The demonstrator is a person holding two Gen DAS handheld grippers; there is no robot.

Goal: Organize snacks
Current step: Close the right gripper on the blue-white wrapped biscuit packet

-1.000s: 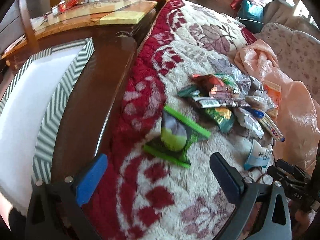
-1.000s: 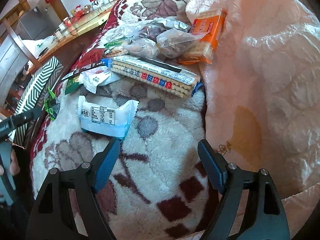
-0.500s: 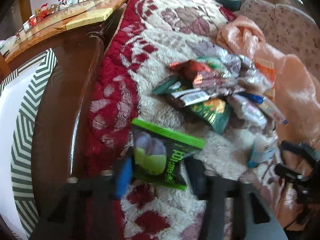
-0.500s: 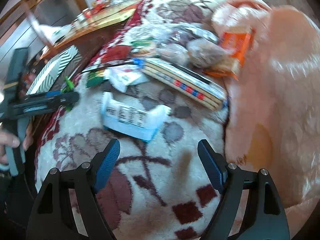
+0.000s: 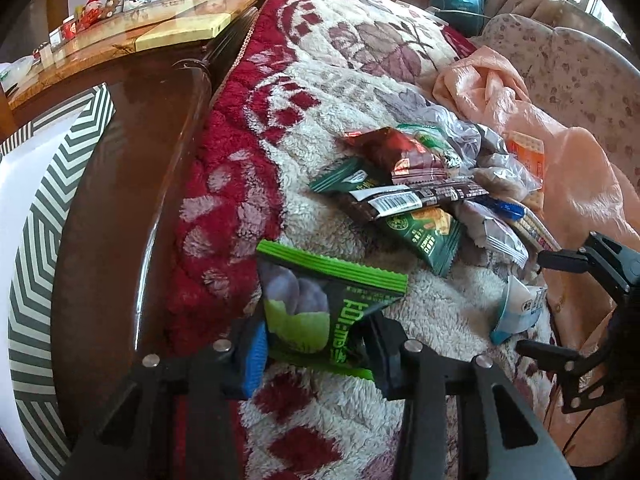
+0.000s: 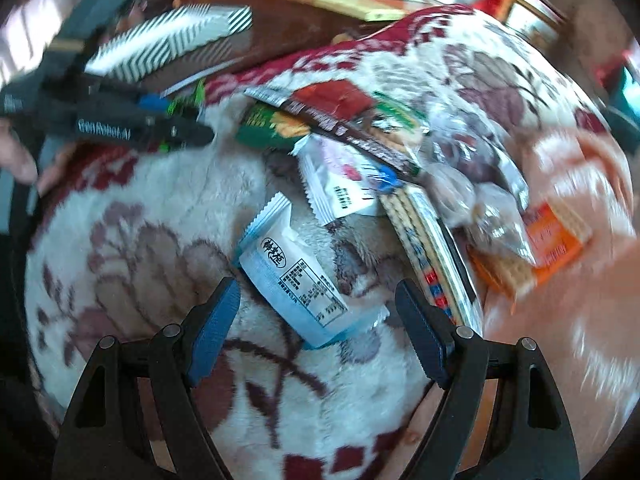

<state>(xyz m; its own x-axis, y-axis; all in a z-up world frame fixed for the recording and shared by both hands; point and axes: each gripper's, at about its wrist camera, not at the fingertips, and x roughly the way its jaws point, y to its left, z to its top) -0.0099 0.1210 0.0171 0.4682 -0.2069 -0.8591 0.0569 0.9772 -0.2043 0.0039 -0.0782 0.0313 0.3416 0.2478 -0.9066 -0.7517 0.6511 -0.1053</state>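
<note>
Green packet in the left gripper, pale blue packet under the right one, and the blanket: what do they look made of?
Green packet: thin plastic film, semi-gloss; ribbed heat-sealed end, creases where it is gripped.
Pale blue packet: likely matte plastic film; zigzag-cut ends, printed label.
Blanket: plush synthetic-looking fleece; shaggy tufted pile, red and cream pattern. Fibre type cannot be told.

Lower centre: bright green and black snack packet (image 5: 320, 316). Under it, blanket (image 5: 320, 92), cream fleece with dark red blocks and mauve flowers. Left edge: box (image 5: 44, 216), white with grey-green chevron stripes. Right: peach cloth (image 5: 576, 184). Pale blue and white packet (image 6: 296, 280), orange cracker pack (image 6: 556, 236).
</note>
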